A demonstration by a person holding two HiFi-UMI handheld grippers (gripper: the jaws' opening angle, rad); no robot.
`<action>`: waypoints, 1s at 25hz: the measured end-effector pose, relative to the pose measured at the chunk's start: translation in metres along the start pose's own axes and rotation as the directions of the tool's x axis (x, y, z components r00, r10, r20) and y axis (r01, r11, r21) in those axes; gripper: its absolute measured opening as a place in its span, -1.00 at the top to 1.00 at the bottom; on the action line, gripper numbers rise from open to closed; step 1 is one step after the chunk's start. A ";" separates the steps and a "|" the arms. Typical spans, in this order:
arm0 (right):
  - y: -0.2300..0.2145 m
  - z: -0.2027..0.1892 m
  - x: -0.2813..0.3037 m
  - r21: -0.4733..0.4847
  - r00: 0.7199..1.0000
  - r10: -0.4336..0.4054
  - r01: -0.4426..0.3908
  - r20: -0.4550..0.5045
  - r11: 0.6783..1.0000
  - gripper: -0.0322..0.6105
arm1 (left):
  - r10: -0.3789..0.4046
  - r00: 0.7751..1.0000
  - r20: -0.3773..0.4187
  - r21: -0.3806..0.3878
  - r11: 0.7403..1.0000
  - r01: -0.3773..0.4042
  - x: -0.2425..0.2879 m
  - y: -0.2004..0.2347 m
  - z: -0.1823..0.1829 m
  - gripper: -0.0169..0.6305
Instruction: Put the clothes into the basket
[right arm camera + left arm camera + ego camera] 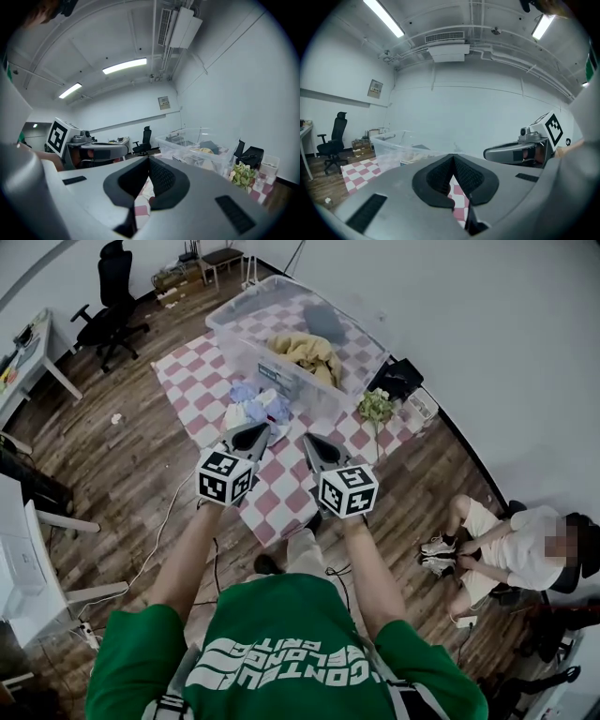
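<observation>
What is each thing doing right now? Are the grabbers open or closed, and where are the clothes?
Left gripper: shut, holding nothing, above the mat.
Right gripper: shut, holding nothing, above the mat.
Basket: no lid on it, partly filled.
Yellow clothes: crumpled, inside the basket.
Grey cloth: inside the basket.
Blue clothes: piled on the mat, outside the basket.
Mat: spread flat on the floor.

Blue/wht clothes (255, 410) heaped beside clear basket (225, 329); tan garment (306, 352) inside.
</observation>
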State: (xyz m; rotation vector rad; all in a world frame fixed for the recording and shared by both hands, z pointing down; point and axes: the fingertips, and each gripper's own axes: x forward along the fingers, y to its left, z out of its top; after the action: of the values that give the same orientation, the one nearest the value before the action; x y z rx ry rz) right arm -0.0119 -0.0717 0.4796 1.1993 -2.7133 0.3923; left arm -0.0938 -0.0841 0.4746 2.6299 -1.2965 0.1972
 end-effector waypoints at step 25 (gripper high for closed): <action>-0.011 -0.050 0.009 -0.038 0.995 0.037 -0.041 -0.095 0.998 0.87 | 0.152 0.986 -0.067 -0.065 0.986 -0.156 -0.026 0.022 -0.075 0.93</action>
State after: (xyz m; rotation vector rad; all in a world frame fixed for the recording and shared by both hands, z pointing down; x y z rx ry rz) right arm -0.0085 -0.0700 0.5314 1.0901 -2.6545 0.3873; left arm -0.1292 -0.0598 0.5443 2.4468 -1.4591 0.2502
